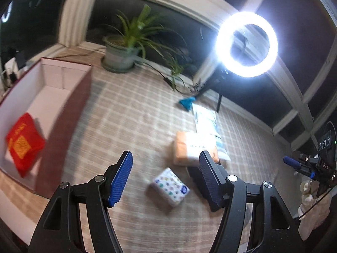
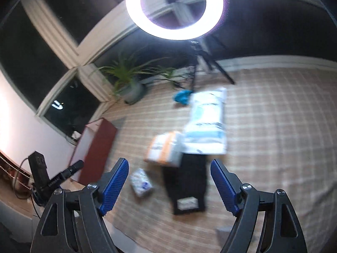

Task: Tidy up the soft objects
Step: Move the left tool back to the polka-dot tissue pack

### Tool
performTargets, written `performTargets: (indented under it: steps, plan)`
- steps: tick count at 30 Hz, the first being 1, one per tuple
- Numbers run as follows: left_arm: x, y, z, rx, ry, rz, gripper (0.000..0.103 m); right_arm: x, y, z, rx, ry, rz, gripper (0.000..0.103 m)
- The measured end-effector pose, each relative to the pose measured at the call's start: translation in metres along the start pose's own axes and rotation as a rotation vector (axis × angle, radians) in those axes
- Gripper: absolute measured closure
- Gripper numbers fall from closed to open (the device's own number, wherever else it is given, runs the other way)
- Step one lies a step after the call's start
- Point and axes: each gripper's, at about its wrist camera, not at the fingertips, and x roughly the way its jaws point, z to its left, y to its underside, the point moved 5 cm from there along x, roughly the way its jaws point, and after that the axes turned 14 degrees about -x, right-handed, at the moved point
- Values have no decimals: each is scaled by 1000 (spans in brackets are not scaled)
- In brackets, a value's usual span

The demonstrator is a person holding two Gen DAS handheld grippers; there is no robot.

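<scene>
The left gripper (image 1: pixel 165 178) gapes empty above the small tissue pack (image 1: pixel 170 187); light, squashy, slick-wrapped, so pinch across its short sides.

I am seeing my right gripper (image 2: pixel 169 181) gaping wide over checked cloth (image 2: pixel 273 126); black garment (image 2: pixel 186 181) lying between fingers, small tissue pack (image 2: pixel 141 182) at eight o'clock, orange-white pack (image 2: pixel 164 149) at twelve.

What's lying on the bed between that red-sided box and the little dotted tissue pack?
Nothing: in the left wrist view, only bare checked bedcover lies between the box and the dotted tissue pack. The left tool, open and holding nothing, hangs above that stretch.
</scene>
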Motion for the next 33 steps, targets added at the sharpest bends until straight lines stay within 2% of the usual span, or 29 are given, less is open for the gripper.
performTargets:
  steps: [8, 14, 20, 24, 28, 30, 33]
  plan:
    - [33, 29, -13, 81, 7, 111, 36, -2, 83, -44, -3, 133, 92, 26]
    - [57, 61, -16, 222, -8, 189, 36, 7, 137, -48, -41, 209, 107, 26]
    - [69, 85, -20, 396, -40, 195, 36, 13, 170, -40, -88, 234, 73, 26]
    - [78, 91, -20, 490, -51, 179, 36, 15, 183, -42, -63, 248, 59, 26]
    - [84, 85, -13, 470, -50, 167, 36, 18, 188, -41, -80, 255, 55, 22]
    - [88, 71, -12, 410, -25, 185, 36, 20, 189, -43, -55, 249, 55, 22]
    - [97, 54, -25, 407, 13, 202, 36, 22, 188, -45, -6, 228, 62, 22]
